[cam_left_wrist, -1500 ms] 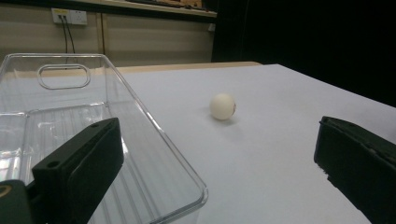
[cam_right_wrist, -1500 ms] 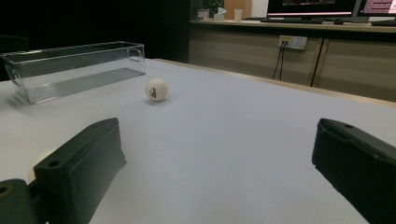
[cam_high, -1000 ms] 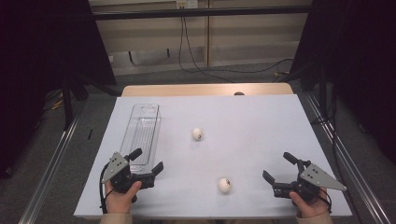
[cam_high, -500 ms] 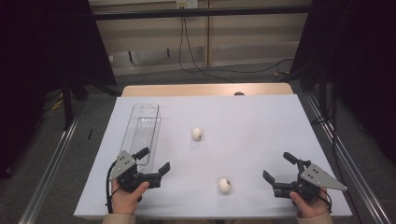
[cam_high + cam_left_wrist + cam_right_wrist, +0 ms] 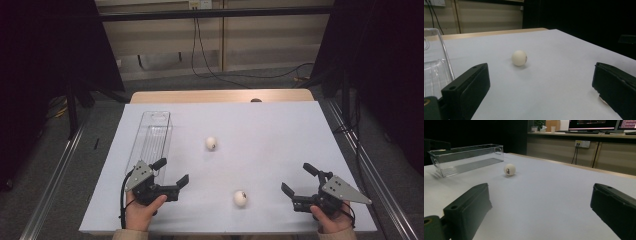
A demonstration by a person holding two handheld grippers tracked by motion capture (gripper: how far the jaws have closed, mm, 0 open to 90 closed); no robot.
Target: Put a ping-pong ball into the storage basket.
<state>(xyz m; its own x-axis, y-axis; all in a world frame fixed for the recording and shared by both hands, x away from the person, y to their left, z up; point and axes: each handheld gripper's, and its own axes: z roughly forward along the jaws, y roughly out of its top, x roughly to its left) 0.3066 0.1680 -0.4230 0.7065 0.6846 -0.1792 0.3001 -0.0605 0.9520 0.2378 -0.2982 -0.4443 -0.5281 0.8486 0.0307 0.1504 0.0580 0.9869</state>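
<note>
- The left gripper (image 5: 173,172) sits at about 7 o'clock on the table, held in a hand (image 5: 140,212); its two matte black, blocky jaws stand wide apart and hold nothing.
- A grey three-cornered plate tops it, and a black cable loops down beside the hand.
- The right gripper (image 5: 298,179) sits at about 5 o'clock, held the same way in the other hand (image 5: 332,221), jaws spread wide and empty.
- The near ball (image 5: 240,198), small, round and off-white with a dark mark, lies on the table between the two grippers, touching neither.
- The far ball (image 5: 211,143), of the same kind, lies near the table's centre, at about 1 o'clock from the left gripper and well apart from it.
- The clear plastic tray (image 5: 149,140), long, narrow and straight-walled, lies at about 12 o'clock from the left gripper, just beyond its jaws.
- The table (image 5: 280,130) has a smooth, pale, matte sheet over it; a wooden edge shows at its far side.
- The left gripper view frames a smooth ball (image 5: 519,58) between its jaws, well ahead, with the tray's rounded transparent corner at its left edge.
- The right gripper view shows printing on a ball (image 5: 509,169) and the ribbed floor of the tray (image 5: 466,158) behind it, detail too small to tell from above.
</note>
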